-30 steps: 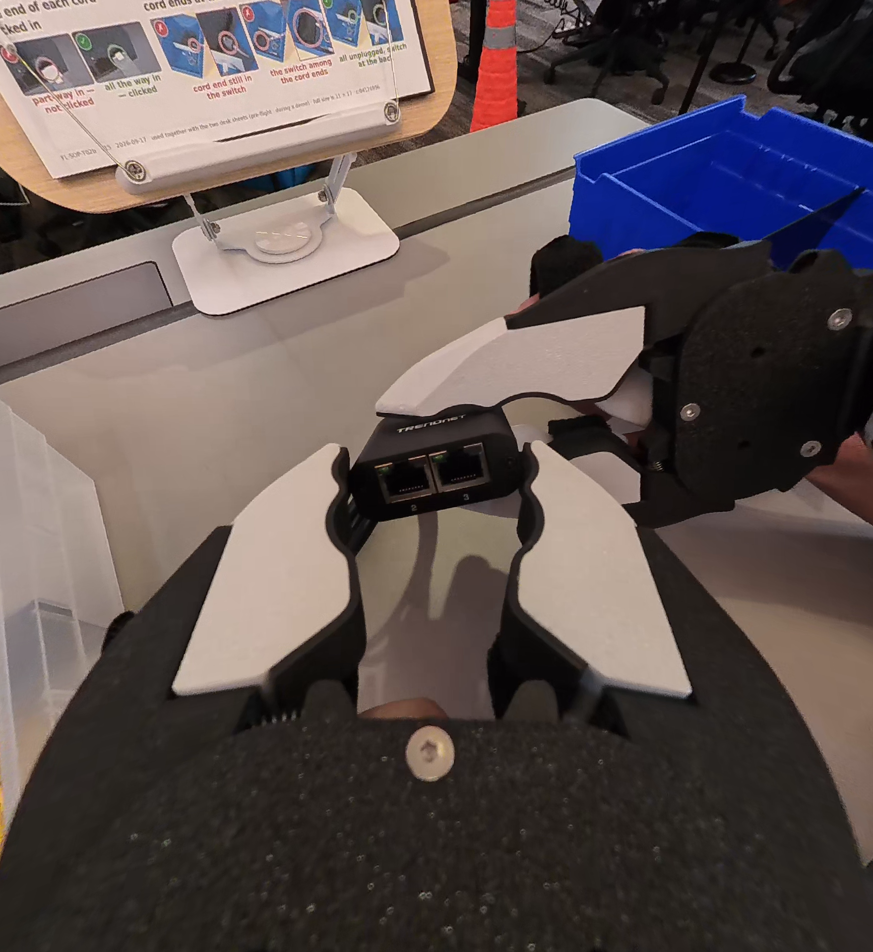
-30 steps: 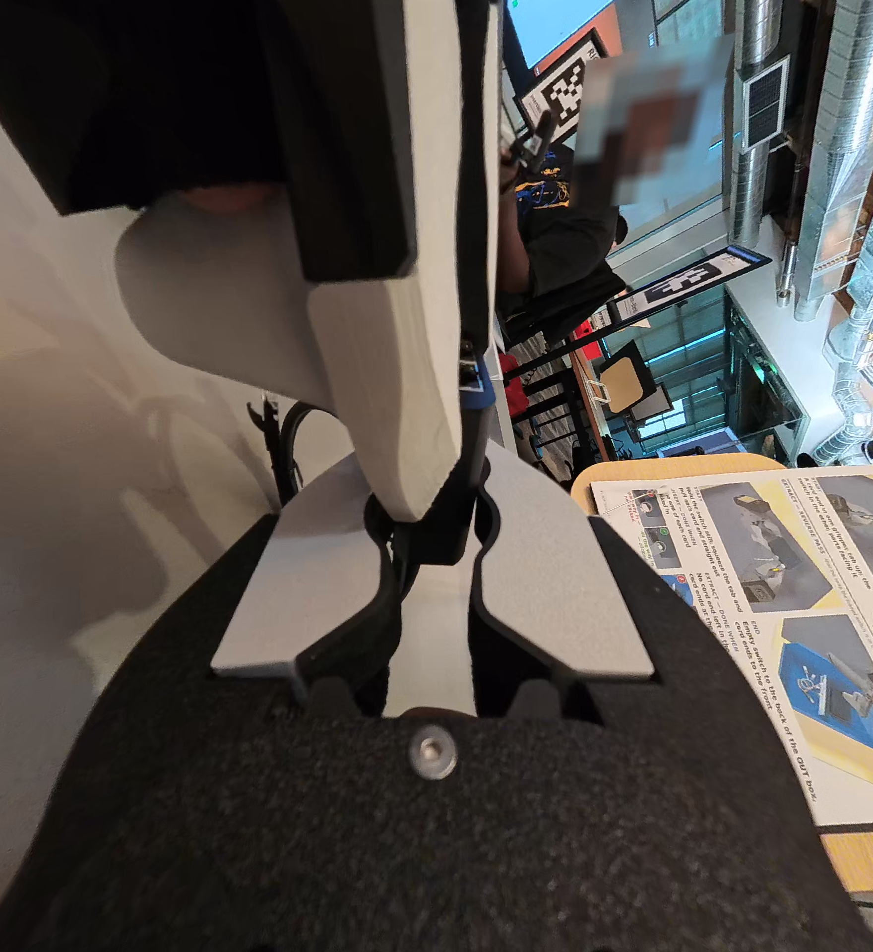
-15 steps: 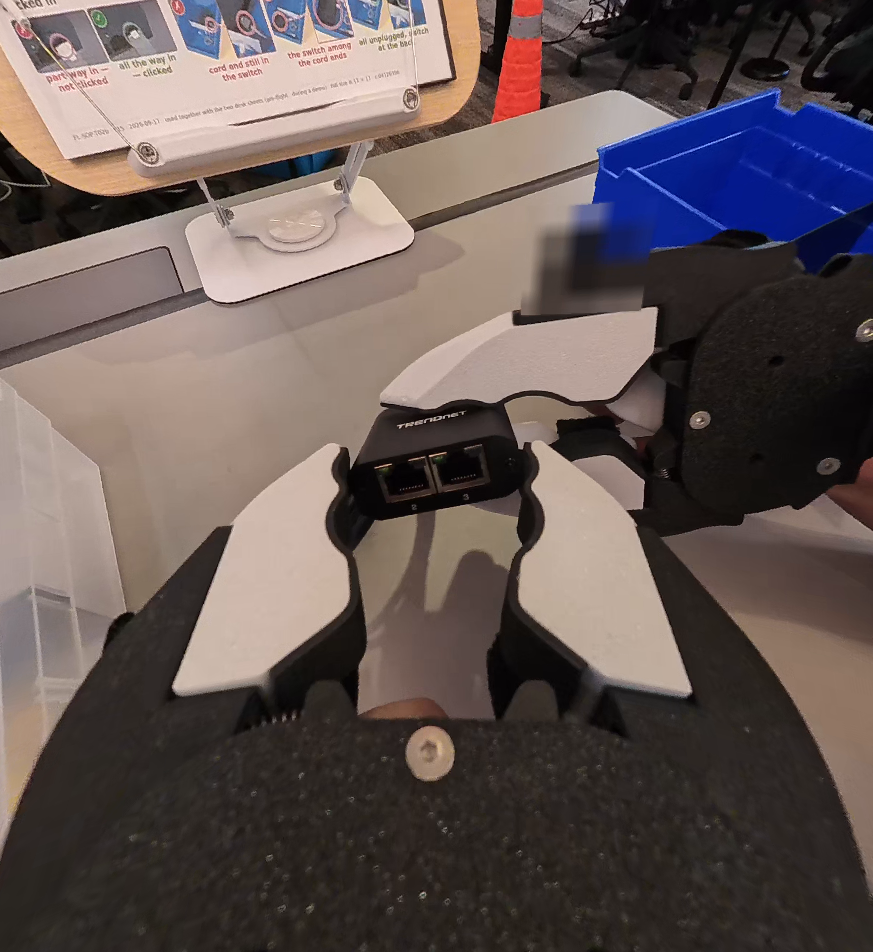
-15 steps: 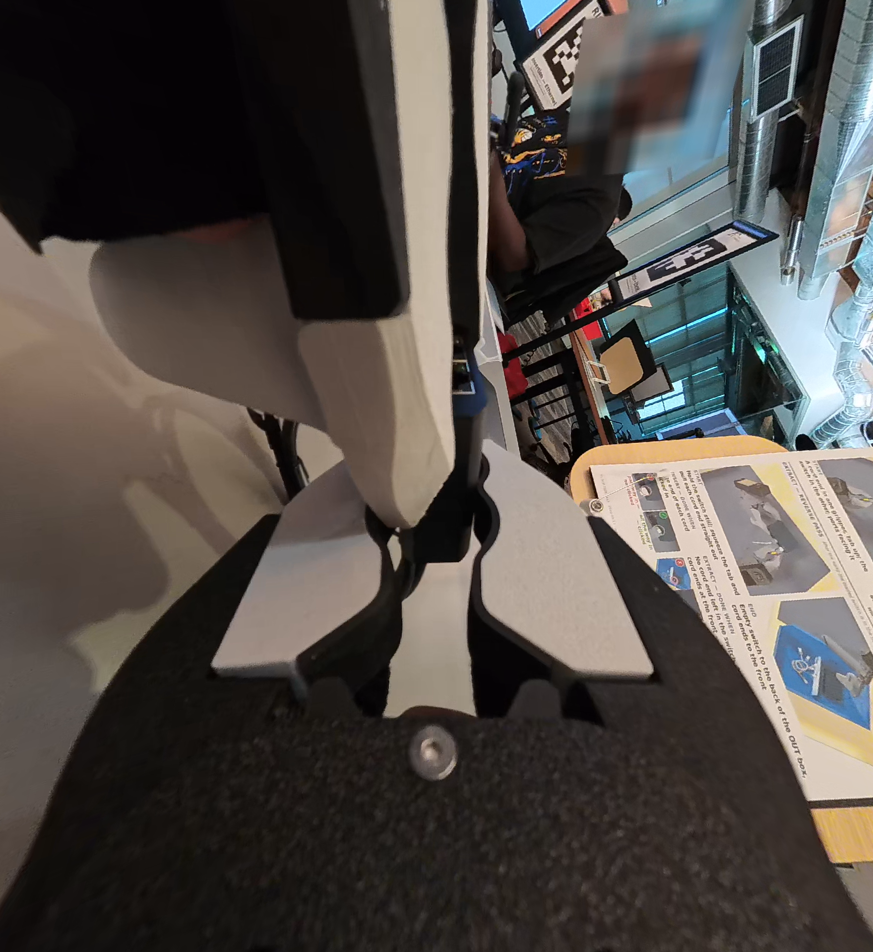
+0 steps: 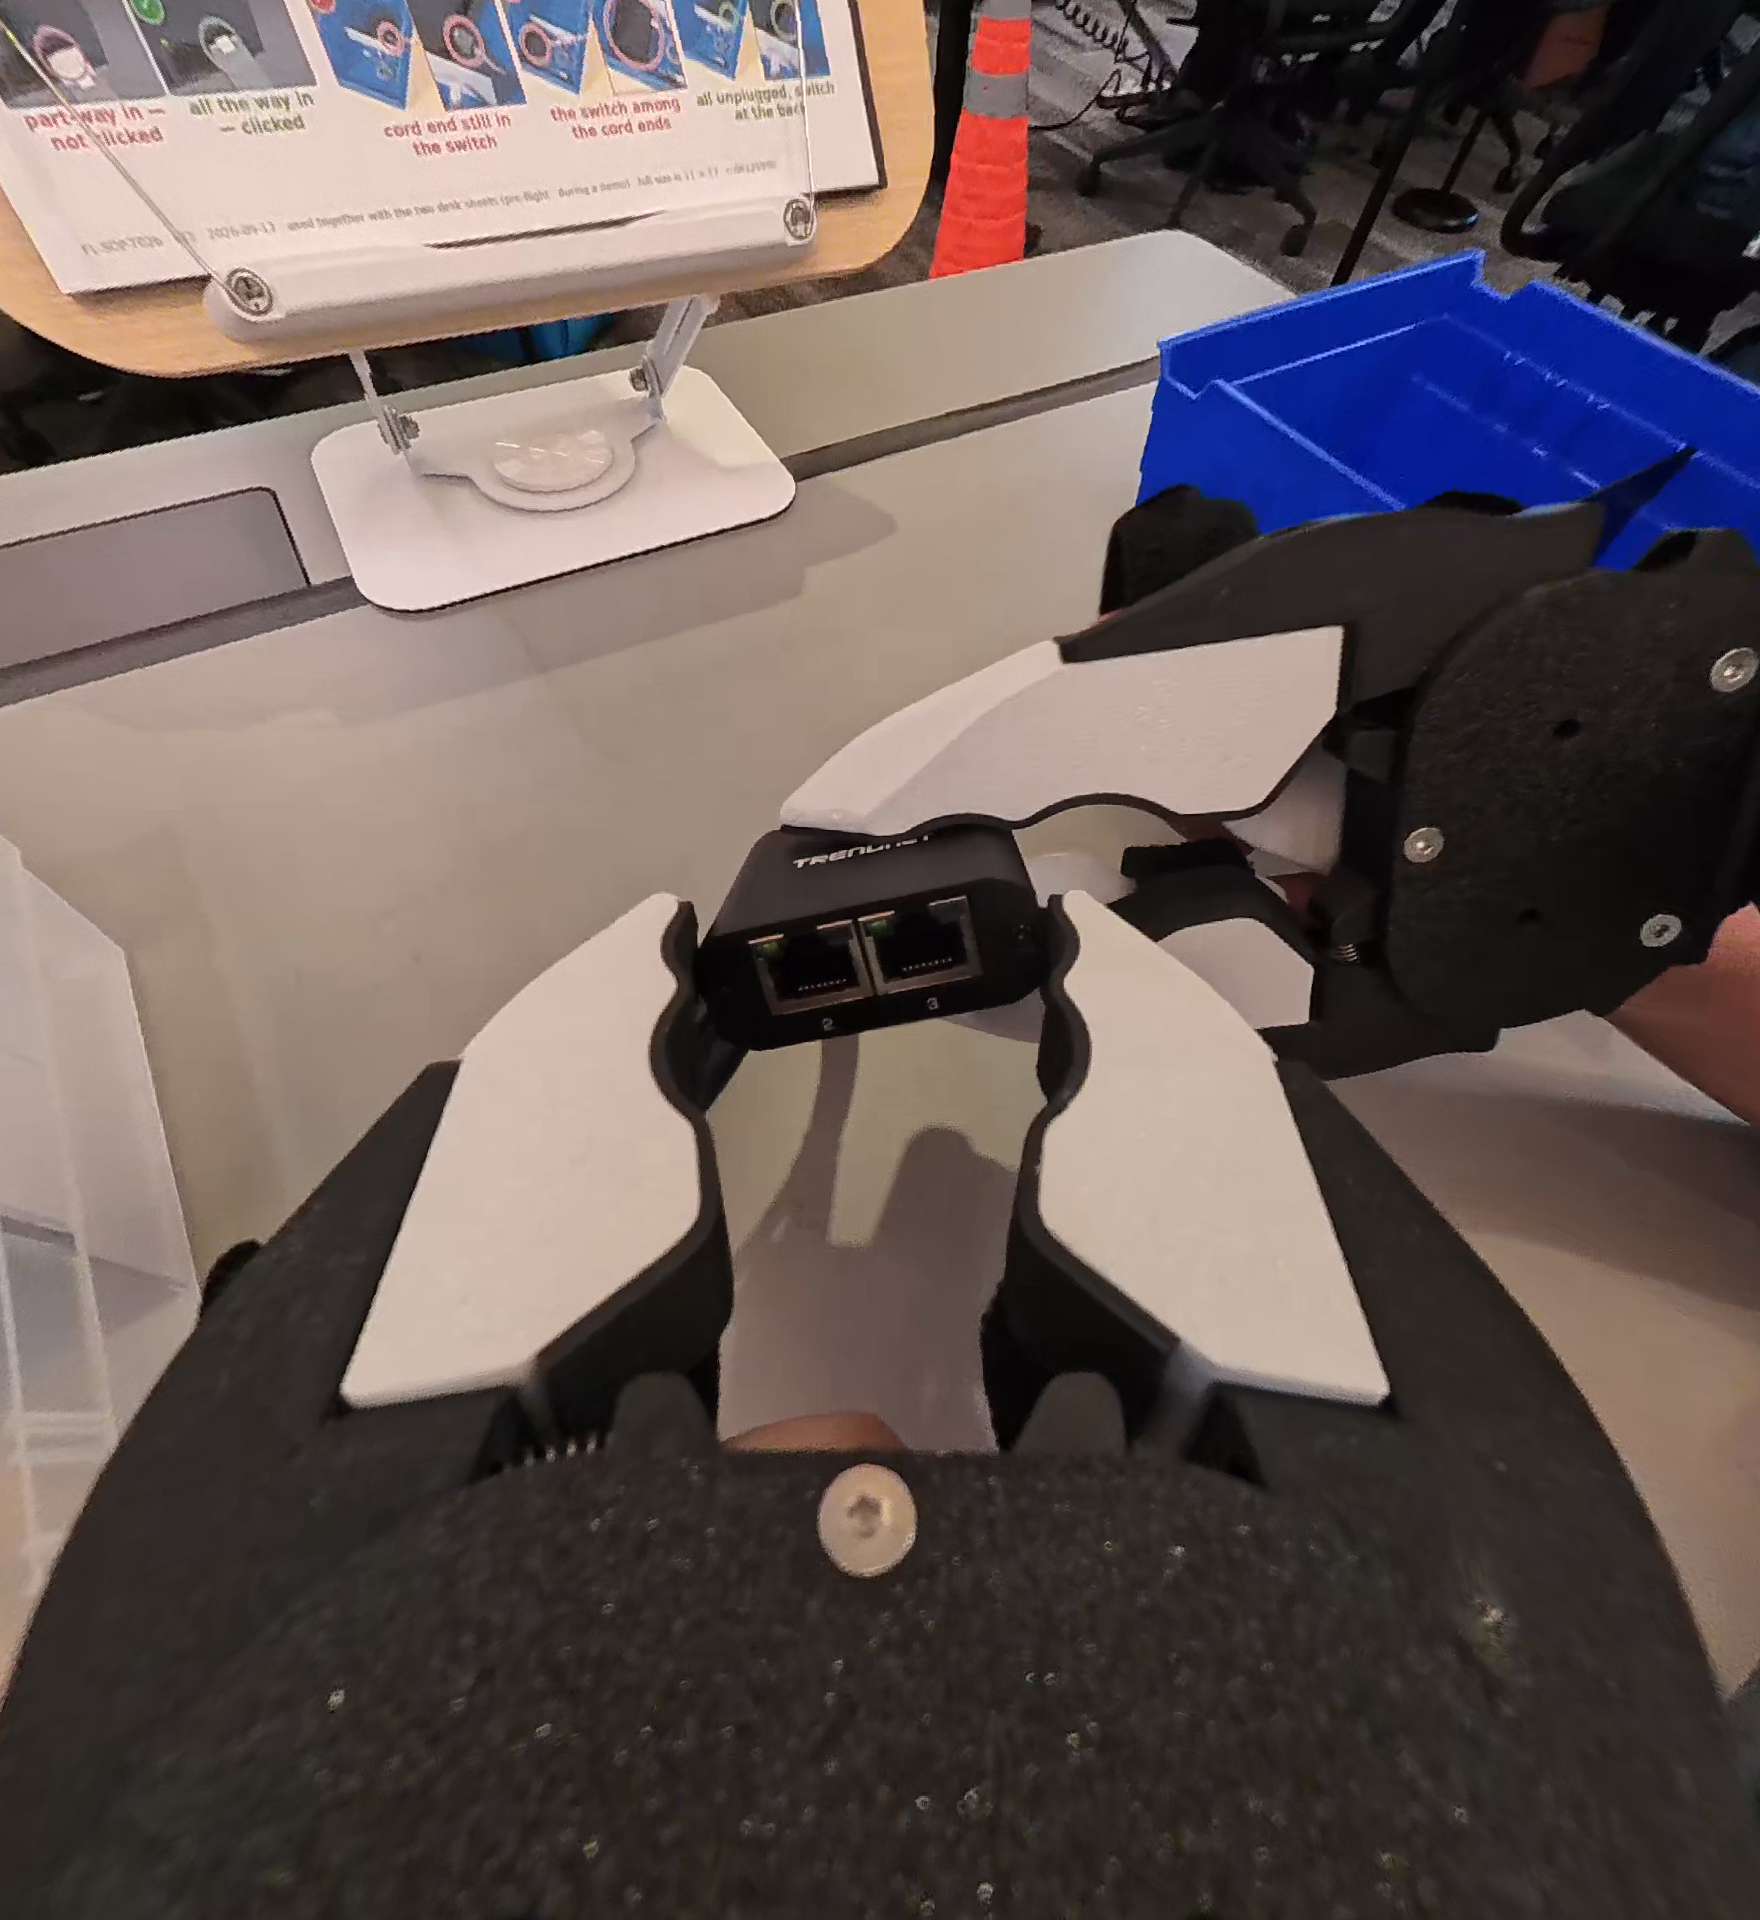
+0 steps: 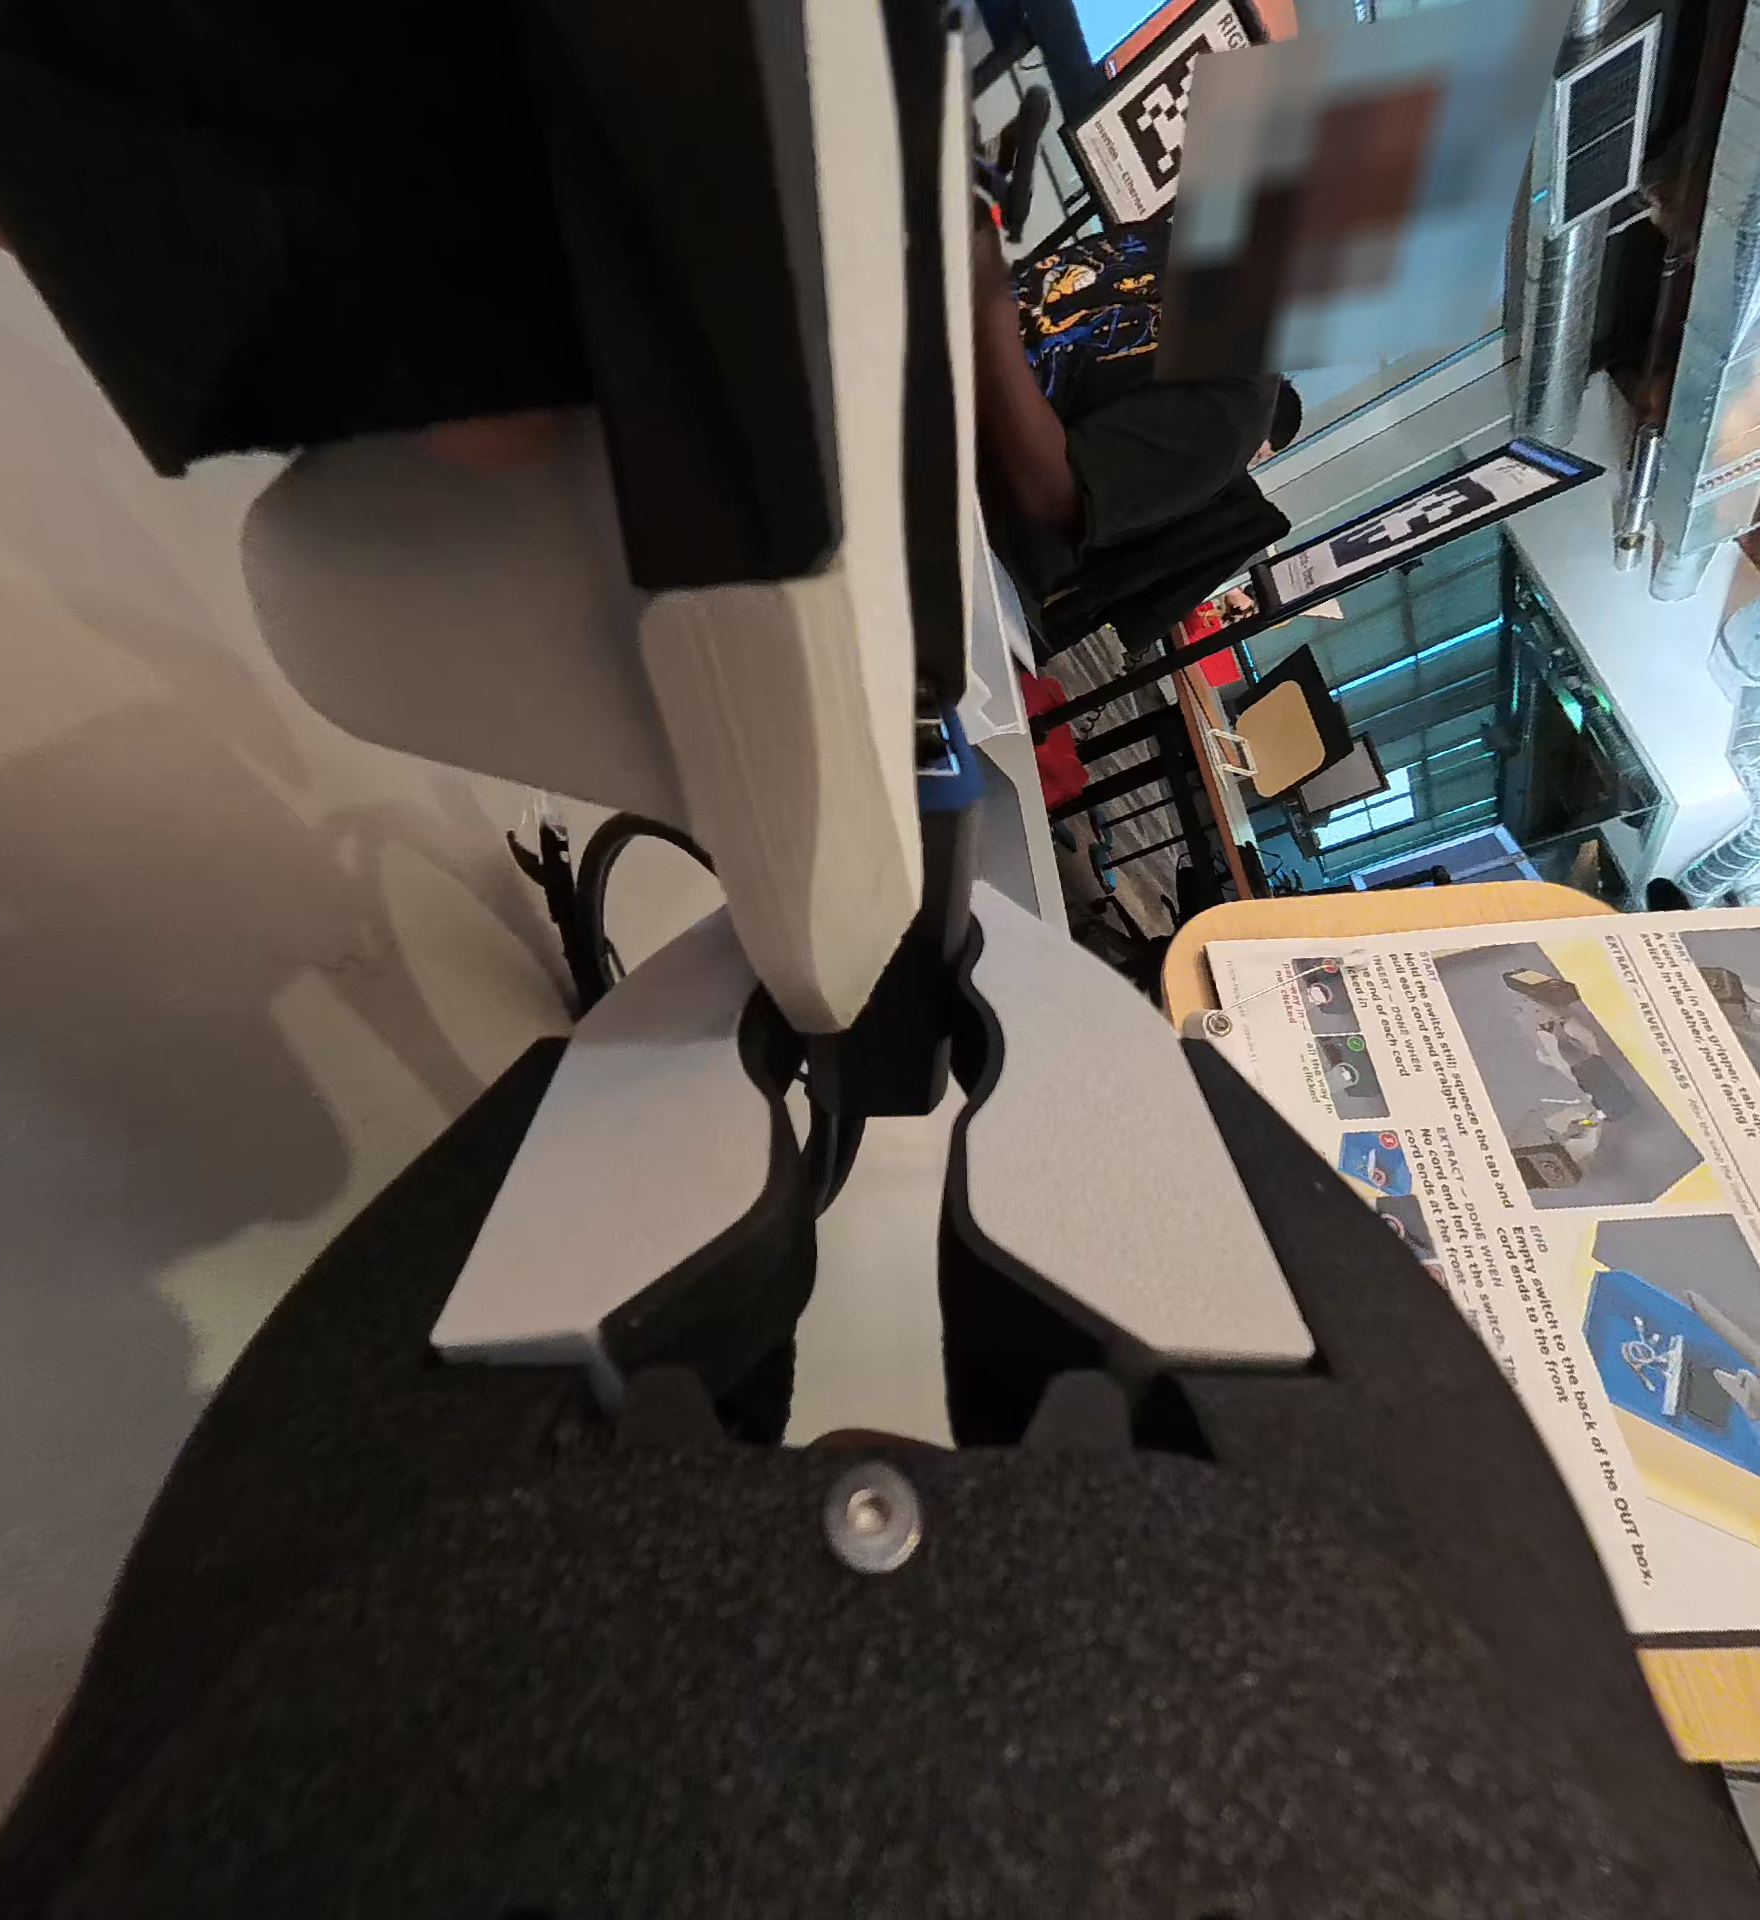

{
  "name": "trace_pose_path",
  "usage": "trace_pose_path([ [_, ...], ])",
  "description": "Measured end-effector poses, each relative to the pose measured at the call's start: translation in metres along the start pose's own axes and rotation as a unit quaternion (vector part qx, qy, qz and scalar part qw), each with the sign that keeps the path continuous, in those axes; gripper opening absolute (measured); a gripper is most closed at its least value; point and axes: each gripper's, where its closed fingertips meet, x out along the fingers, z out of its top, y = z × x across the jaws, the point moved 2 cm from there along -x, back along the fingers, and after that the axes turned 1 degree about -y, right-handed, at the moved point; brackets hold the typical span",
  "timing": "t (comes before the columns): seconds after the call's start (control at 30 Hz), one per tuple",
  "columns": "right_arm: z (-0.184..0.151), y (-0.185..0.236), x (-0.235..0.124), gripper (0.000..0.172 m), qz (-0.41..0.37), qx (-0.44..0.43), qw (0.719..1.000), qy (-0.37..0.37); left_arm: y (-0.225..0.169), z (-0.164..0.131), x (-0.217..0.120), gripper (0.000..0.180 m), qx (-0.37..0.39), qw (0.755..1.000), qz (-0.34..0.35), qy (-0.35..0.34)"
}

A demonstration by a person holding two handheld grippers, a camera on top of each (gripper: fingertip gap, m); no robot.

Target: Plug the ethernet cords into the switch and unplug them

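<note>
Gripping the small black plastic ethernet switch [image 5: 871,940] from both sides, our left gripper [image 5: 868,935] presses its white fingertips against the box's two ends, the two empty ports facing the camera above the pale grey table [image 5: 336,831]. Our right gripper [image 6: 871,997] comes in sideways and clamps the same switch across its top and underside. A blue plastic bin [image 5: 1478,416] stands behind, and a wooden instruction board [image 5: 440,156] stands on its white base.
</note>
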Motion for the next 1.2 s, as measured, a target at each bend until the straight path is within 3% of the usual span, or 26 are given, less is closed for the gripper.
trace_pose_path([
  [0.5,-0.001,-0.002,-0.004,0.024,-0.056,-0.034,0.998,-0.01,0.0,-0.01,-0.008,0.07,-0.004,1.0,-0.028,-0.014],
  [0.63,0.002,0.001,-0.003,0.024,-0.061,-0.043,0.997,-0.009,-0.002,-0.012,-0.011,0.061,-0.007,0.999,-0.041,-0.013],
  [0.8,-0.003,0.004,0.0,0.024,-0.064,-0.045,0.997,0.007,-0.003,-0.018,-0.02,0.063,0.003,0.999,-0.036,-0.006],
  [0.93,-0.012,-0.002,-0.006,0.024,-0.082,0.003,0.997,-0.004,-0.003,-0.043,-0.045,0.066,-0.003,0.999,-0.044,-0.016],
  [1.1,-0.026,-0.005,-0.016,0.024,-0.116,0.048,0.992,-0.023,-0.009,-0.105,-0.075,0.066,0.04,0.997,-0.041,-0.059],
  [1.2,-0.028,-0.007,-0.016,0.024,-0.123,0.052,0.99,-0.039,-0.012,-0.121,-0.079,0.072,0.039,0.997,-0.054,-0.037],
])
